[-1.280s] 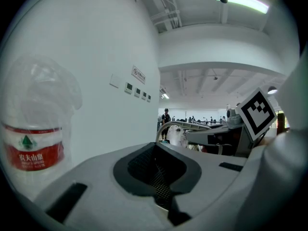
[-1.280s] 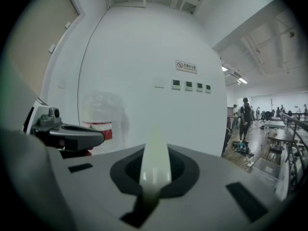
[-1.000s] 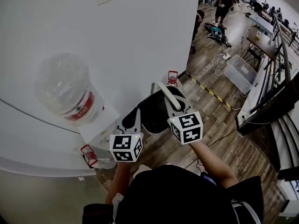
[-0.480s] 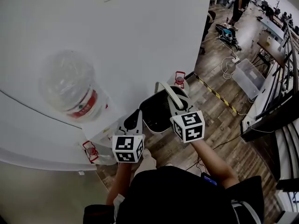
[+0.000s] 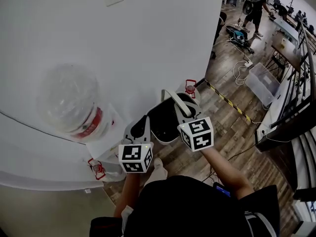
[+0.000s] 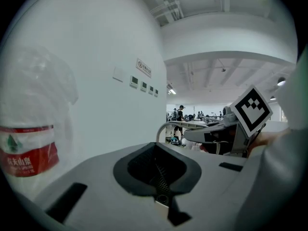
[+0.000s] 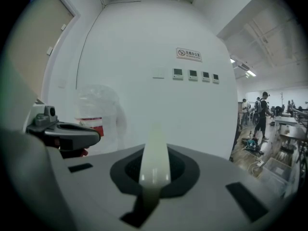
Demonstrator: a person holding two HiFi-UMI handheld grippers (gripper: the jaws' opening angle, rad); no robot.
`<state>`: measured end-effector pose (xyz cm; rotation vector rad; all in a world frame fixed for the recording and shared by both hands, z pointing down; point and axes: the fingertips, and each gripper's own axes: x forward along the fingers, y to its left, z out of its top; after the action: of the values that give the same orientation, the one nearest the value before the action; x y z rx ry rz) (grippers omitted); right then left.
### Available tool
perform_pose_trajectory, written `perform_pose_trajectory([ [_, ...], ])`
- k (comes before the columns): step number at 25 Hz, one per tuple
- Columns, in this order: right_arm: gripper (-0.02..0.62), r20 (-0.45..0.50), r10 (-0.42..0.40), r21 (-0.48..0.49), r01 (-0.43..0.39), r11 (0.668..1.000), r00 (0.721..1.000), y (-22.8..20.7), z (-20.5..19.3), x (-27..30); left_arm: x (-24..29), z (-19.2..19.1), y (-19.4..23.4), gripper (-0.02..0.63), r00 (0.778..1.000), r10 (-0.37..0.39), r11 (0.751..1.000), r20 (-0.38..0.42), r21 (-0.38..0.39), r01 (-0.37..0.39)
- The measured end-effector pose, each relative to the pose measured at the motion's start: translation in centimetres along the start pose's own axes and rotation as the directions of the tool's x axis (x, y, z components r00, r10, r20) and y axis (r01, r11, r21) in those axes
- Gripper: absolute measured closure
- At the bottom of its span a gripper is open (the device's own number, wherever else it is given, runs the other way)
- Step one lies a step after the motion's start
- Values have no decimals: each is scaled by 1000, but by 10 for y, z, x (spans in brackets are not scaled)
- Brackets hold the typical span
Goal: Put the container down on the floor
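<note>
The container is a white bin with a dark inside and a pale hoop handle; it hangs above the wooden floor beside the white wall. My right gripper is shut on the handle, which in the right gripper view runs up as a pale strap out of the jaws. My left gripper sits close to the bin's left rim; its jaws look shut with nothing between them. From the left gripper view, the handle's arc and the right gripper show ahead.
A large clear water bottle with a red label stands inverted on a white dispenser at the left. Red-capped jugs sit on the floor by the wall. Yellow-black tape, cables, a clear box and people lie farther right.
The bin and both grippers have sunk slightly and drifted a little toward me. The right grip on the handle is unchanged.
</note>
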<state>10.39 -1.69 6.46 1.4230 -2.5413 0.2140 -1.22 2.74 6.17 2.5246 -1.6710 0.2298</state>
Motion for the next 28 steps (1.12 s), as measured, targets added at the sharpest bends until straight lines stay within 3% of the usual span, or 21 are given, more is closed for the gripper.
perform_pose_trajectory([
  [17, 566, -23, -55, 38, 56, 998, 998, -27, 29, 110, 87, 15, 83, 591, 998, -54, 998, -18, -42, 53],
  [28, 566, -46, -84, 54, 86, 995, 995, -25, 35, 152, 119, 13, 113, 591, 993, -119, 990, -29, -77, 116],
])
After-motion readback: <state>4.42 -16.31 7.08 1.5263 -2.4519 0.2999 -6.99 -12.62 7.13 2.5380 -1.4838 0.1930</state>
